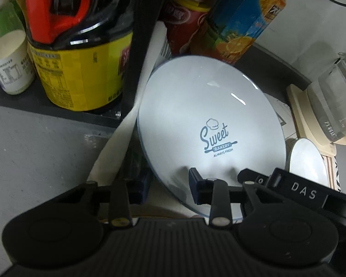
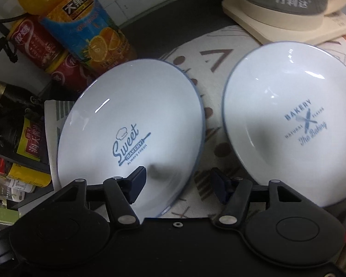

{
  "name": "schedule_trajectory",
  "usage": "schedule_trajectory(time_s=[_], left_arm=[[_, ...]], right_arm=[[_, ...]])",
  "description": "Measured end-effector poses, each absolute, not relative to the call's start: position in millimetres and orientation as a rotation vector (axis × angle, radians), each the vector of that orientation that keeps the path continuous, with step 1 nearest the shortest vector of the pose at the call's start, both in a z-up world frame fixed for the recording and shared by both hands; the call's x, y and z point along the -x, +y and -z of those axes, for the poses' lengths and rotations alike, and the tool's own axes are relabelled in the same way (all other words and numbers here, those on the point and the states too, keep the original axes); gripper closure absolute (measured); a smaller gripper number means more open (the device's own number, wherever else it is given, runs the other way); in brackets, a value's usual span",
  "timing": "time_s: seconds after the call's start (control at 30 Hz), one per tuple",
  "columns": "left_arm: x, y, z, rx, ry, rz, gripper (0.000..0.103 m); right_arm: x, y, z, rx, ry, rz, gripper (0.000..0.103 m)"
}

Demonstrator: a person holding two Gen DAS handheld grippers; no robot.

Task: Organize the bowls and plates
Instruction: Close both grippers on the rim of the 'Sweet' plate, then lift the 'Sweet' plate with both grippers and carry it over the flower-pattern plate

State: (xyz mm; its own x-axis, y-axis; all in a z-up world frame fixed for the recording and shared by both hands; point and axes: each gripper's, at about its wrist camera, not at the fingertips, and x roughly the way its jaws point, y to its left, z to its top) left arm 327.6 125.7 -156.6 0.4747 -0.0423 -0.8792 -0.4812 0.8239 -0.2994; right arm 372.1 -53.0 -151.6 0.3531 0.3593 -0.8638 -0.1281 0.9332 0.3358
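Note:
A white plate printed "Sweet Bakery" (image 1: pixel 210 124) lies on a patterned cloth; it also shows in the right wrist view (image 2: pixel 131 133). A second white plate printed "Bakery The Baking" (image 2: pixel 295 124) lies to its right, seen partly in the left wrist view (image 1: pixel 306 161). My left gripper (image 1: pixel 167 188) is open, its fingers straddling the near left rim of the Sweet plate. My right gripper (image 2: pixel 177 184) is open, straddling the Sweet plate's near right rim, one finger over the plate and one over the cloth between the plates. The right gripper's body (image 1: pixel 302 191) shows in the left view.
A patterned cloth (image 2: pixel 210 60) covers the counter. Behind the plates stand an orange juice bottle (image 2: pixel 87 25), a red can (image 2: pixel 39 41) and a dark sauce bottle (image 1: pixel 80 46) on a black rack. A glass kettle on a cream base (image 2: pixel 288 18) stands at the back right.

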Motion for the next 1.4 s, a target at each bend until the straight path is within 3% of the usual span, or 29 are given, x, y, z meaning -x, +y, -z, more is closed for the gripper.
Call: schedule_trajectory(time_s=[0.07, 0.23, 0.3, 0.53, 1.4], left_arm=[[-329.0, 125.6, 158.8, 0.566, 1.051, -0.290, 0.072], [-331.2, 125.9, 159.8, 0.553, 1.044, -0.289, 0.080], [-330.0, 127.3, 159.2, 0.560, 1.041, -0.284, 0.082], [-319.3, 126.5, 136.5, 0.513, 0.974, -0.255, 0.083], [-233.8, 107.9, 87.2, 0.495, 0.900, -0.158, 0.083]], right_arm=[[-373.6, -51.1, 152.1, -0.216, 1.160, -0.331, 0.046], [-377.6, -49.2, 152.7, -0.172, 1.161, -0.311, 0.079], [-379.5, -54.2, 153.2, -0.188, 1.163, -0.309, 0.082], [-360.0, -53.5, 123.6, -0.084, 1.019, -0.383, 0.086], [-272.1, -82.7, 76.9, -0.139, 0.866, -0.358, 0.086]])
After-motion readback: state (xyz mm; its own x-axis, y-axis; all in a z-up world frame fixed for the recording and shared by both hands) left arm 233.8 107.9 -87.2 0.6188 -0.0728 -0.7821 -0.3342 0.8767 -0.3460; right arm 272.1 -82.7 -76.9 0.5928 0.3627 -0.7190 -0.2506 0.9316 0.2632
